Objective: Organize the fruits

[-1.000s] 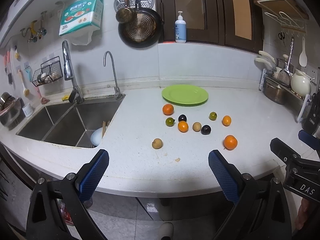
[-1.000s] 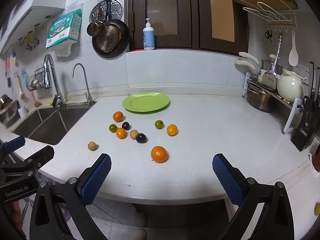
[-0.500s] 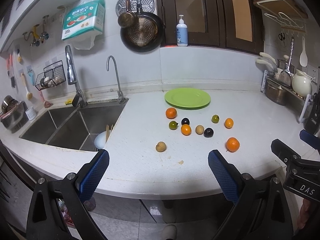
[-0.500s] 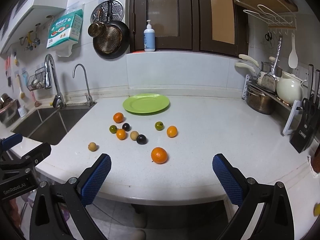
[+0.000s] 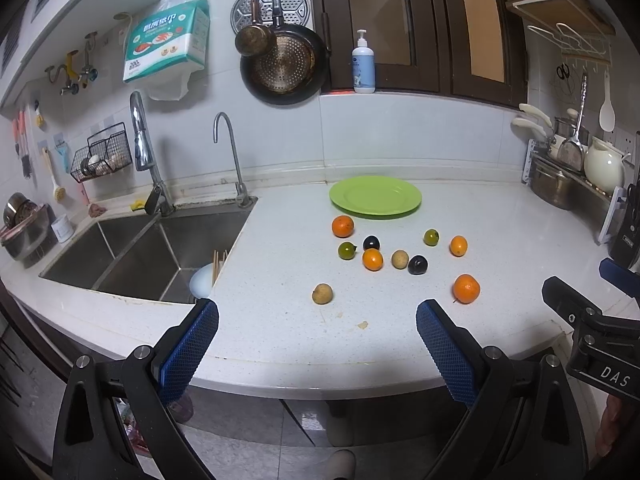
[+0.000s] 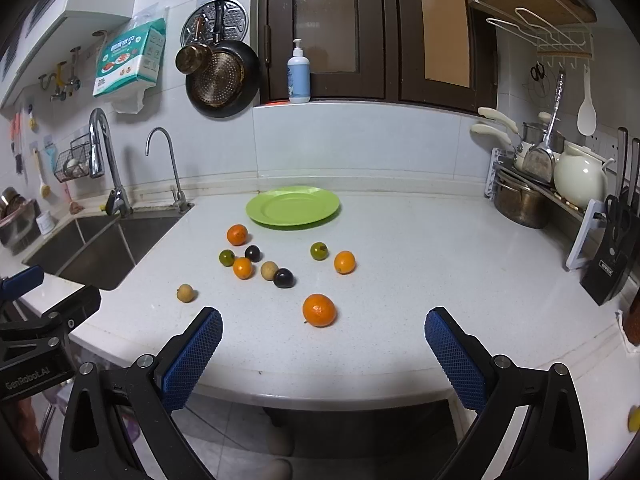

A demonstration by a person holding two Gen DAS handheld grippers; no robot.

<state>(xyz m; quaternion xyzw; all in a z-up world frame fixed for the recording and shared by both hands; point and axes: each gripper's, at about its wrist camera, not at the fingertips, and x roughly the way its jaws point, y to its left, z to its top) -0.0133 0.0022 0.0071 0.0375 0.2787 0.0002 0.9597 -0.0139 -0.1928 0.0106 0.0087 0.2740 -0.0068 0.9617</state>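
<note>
Several small fruits lie loose on the white counter: oranges, dark plums, green ones and tan ones. The nearest orange [image 6: 319, 310] [image 5: 466, 289] lies in front of the group. A tan fruit [image 5: 322, 293] [image 6: 185, 293] lies apart at the left. An empty green plate [image 5: 375, 195] [image 6: 292, 205] sits behind them near the wall. My left gripper [image 5: 318, 316] is open and empty at the counter's front edge, before the tan fruit. My right gripper [image 6: 323, 322] is open and empty, just short of the nearest orange.
A steel sink [image 5: 132, 252] with two taps is at the left. A pot and a white kettle [image 6: 580, 180] stand on a rack at the right, with a knife block [image 6: 612, 264] in front. Pans hang on the back wall.
Both grippers have drifted slightly toward the counter and the left view has shifted a little left. No fruit has moved. Both stay open.
</note>
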